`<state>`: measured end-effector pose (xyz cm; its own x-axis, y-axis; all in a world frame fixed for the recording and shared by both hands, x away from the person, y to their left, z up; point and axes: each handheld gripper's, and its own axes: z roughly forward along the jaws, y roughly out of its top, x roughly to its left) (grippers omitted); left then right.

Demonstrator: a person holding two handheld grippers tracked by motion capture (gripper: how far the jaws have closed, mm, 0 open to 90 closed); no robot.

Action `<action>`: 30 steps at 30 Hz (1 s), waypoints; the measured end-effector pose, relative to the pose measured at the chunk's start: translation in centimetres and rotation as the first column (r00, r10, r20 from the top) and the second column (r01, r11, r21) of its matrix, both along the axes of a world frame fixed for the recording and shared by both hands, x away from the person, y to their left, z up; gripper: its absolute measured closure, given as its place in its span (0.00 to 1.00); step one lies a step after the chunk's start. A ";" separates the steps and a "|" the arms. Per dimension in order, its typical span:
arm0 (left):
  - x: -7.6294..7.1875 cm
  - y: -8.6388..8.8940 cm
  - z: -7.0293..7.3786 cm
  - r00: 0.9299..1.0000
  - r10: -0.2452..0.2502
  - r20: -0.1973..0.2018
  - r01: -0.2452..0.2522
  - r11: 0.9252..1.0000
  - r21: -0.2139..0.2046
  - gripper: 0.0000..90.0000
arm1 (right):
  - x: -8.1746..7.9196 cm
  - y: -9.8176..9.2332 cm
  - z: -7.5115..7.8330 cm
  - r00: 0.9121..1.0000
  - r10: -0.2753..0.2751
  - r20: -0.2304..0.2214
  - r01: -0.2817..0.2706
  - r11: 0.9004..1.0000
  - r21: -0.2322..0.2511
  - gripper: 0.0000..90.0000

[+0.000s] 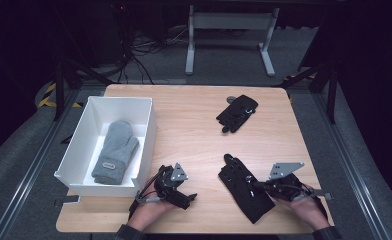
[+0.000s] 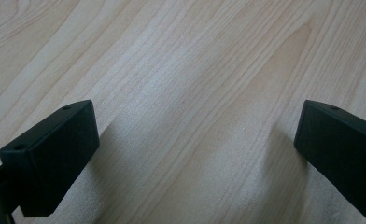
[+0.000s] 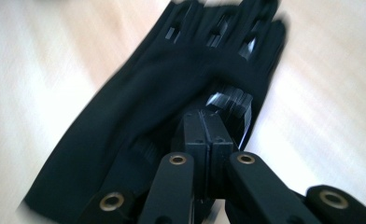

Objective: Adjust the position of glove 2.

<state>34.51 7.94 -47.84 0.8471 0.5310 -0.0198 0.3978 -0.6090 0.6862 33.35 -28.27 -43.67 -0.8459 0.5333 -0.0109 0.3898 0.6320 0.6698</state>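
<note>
A black glove (image 1: 240,176) (image 3: 172,79) lies flat on the wooden table near its front right, fingers pointing away from me. My right gripper (image 1: 260,186) (image 3: 210,122) rests on the glove's middle with its jaws pressed together, pinching the fabric. A second black glove (image 1: 237,113) lies crumpled farther back on the table. A grey mitten (image 1: 115,150) lies inside the white box (image 1: 79,131) at the left. My left gripper (image 1: 186,197) (image 2: 195,140) sits low over bare wood beside the box's front corner, jaws wide apart with nothing between them.
A small grey round thing (image 1: 230,99) lies just behind the far glove. The table's front edge (image 1: 184,231) runs close under both hands. A white desk frame (image 1: 229,40) and cables stand on the floor beyond the table.
</note>
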 end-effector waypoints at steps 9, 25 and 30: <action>0.0 0.0 0.0 1.000 0.000 0.001 0.000 1.000 0.002 0.00 | 4.4 3.3 -0.8 1.000 -0.002 0.008 0.002 1.000 -0.011 1.00; 0.0 0.0 0.0 1.000 0.004 0.000 -0.004 1.000 0.002 0.00 | 3.3 -0.6 -1.0 0.993 -0.121 -0.004 0.121 0.989 -0.082 1.00; 0.0 0.0 0.0 1.000 0.004 0.001 -0.004 1.000 0.002 0.00 | 3.2 -1.0 -0.7 0.992 -0.126 -0.001 0.126 0.991 -0.054 1.00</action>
<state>34.50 7.94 -47.84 0.8452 0.5342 -0.0183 0.3997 -0.6089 0.6852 36.55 -29.22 -44.37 -0.7722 0.6342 -0.0385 0.4714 0.6125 0.6345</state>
